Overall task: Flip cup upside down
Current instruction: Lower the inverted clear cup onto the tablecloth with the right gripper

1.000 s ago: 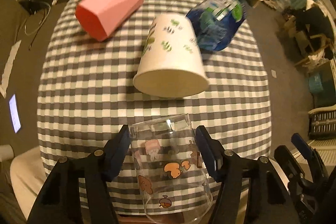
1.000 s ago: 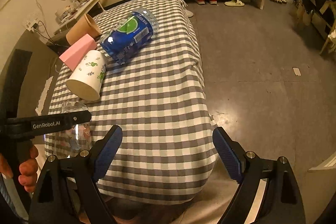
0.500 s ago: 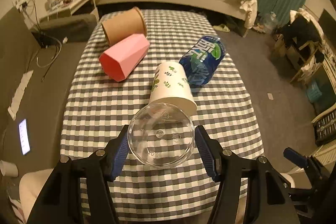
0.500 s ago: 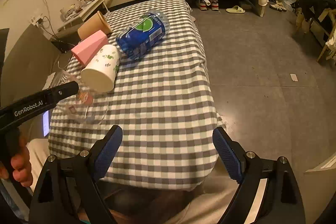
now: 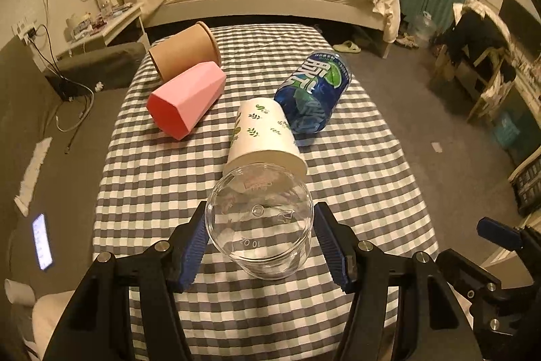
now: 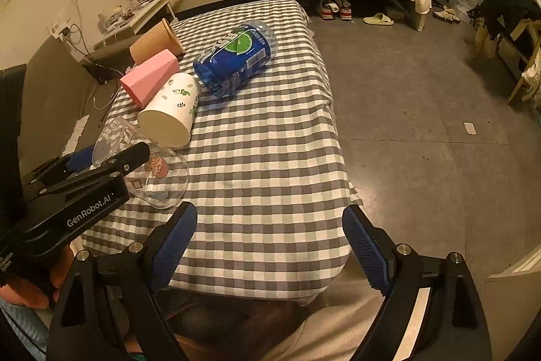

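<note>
My left gripper (image 5: 259, 241) is shut on a clear plastic cup (image 5: 259, 220) with cartoon prints. The cup is tilted over, its flat base turned toward the camera, and it hangs over the near part of the checked table (image 5: 162, 178). In the right wrist view the same cup (image 6: 162, 178) shows between the left gripper's fingers (image 6: 128, 158), mouth down and slanted, close to the cloth. My right gripper (image 6: 270, 246) is open and empty over the table's near right edge.
A white leaf-print paper cup (image 5: 263, 137), a pink faceted cup (image 5: 186, 100), a brown paper cup (image 5: 184, 51) and a blue bottle (image 5: 314, 90) all lie on their sides behind the clear cup. The floor (image 6: 422, 124) drops off to the right.
The left gripper has lifted and turned the clear cup from lying along the fingers to base toward the camera, then lowered it toward the cloth. The right gripper stayed open.
</note>
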Motion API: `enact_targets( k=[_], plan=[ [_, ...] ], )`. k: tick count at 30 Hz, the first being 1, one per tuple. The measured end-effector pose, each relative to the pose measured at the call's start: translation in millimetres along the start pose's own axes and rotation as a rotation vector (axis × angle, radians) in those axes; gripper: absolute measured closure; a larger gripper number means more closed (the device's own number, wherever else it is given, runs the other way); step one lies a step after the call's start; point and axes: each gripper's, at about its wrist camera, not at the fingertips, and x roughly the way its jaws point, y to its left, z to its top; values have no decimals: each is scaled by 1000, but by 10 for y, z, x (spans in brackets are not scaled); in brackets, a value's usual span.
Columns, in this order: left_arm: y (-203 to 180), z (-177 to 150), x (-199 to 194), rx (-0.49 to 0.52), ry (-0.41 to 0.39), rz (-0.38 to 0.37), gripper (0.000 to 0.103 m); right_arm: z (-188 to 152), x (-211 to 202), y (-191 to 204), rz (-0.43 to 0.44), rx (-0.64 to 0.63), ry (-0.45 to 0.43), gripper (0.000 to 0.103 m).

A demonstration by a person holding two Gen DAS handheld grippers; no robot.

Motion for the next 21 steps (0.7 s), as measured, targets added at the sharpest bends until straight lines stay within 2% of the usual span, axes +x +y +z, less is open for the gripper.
enact_targets(
  k=[3, 7, 21],
  plan=[
    [-3, 36, -93, 2, -34, -6, 28, 14, -65, -11, -6, -1, -13, 15],
    [-34, 92, -258, 18, -84, -16, 28, 40, -185, -6, -9, 1, -37, 15],
    [217, 238, -1063, -51, -255, -97, 28, 38, -739, 213, -42, -51, -147, 15]
  ],
)
